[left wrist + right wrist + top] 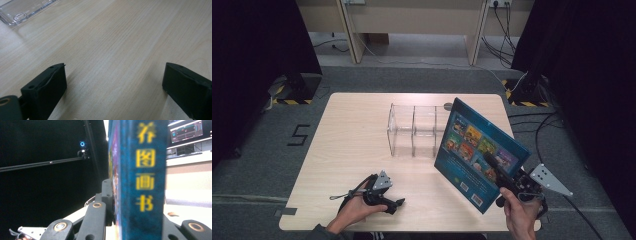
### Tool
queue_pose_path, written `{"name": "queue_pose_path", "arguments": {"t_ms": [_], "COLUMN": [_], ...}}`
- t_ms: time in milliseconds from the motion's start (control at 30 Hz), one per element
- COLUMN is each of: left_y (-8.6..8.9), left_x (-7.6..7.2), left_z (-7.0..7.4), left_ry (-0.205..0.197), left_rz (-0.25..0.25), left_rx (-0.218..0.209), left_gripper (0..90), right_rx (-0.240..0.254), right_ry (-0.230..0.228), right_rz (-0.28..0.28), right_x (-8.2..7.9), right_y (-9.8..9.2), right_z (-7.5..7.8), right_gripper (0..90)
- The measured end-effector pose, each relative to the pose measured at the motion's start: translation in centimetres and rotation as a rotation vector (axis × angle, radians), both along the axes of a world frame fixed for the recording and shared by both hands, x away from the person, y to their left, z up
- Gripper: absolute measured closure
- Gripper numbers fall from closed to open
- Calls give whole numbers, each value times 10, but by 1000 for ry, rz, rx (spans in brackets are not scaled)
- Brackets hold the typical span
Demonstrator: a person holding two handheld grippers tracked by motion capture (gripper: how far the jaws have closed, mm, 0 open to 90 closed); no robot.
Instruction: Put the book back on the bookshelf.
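A blue picture book (479, 152) is held up tilted over the table's right half, back cover with small pictures toward the camera. My right gripper (504, 175) is shut on it, one jaw lying across the cover. In the right gripper view the book's blue spine (143, 177) with yellow characters stands between the jaws, close to the lens. A clear plastic rack (414, 131) with upright dividers stands at mid-table, just left of the book. My left gripper (393, 205) rests on the table near the front edge, open; its fingers (47, 87) are wide apart over bare wood.
The light wooden table (352, 145) has free surface left of the rack. A corner of the clear rack (22, 11) lies at the top left of the left gripper view. Dark curtains flank the table; cables run over the floor at the right.
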State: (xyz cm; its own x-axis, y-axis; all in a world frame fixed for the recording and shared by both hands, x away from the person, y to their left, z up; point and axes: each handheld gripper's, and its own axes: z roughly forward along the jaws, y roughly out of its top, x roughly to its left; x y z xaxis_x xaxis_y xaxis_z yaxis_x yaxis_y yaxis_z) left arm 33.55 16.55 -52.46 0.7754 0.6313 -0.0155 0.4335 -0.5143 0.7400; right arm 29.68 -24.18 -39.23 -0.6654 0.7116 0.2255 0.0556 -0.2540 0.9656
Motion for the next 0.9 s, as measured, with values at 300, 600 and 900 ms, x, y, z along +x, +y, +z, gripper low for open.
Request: {"name": "queue_pose_path", "arguments": {"t_ms": [300, 600, 900], "left_y": [0, 0, 0], "left_x": [0, 0, 0], "left_z": [0, 0, 0], "left_ry": [0, 0, 0], "left_rz": [0, 0, 0], "left_rx": [0, 0, 0], "left_gripper": [45, 45, 45], "right_rx": [6, 3, 5], "right_ry": [-7, -17, -20], "right_rz": [-24, -47, -73], "right_x": [10, 21, 33], "right_y": [2, 3, 6], "right_z": [7, 12, 15], "right_gripper": [825, 826, 826]}}
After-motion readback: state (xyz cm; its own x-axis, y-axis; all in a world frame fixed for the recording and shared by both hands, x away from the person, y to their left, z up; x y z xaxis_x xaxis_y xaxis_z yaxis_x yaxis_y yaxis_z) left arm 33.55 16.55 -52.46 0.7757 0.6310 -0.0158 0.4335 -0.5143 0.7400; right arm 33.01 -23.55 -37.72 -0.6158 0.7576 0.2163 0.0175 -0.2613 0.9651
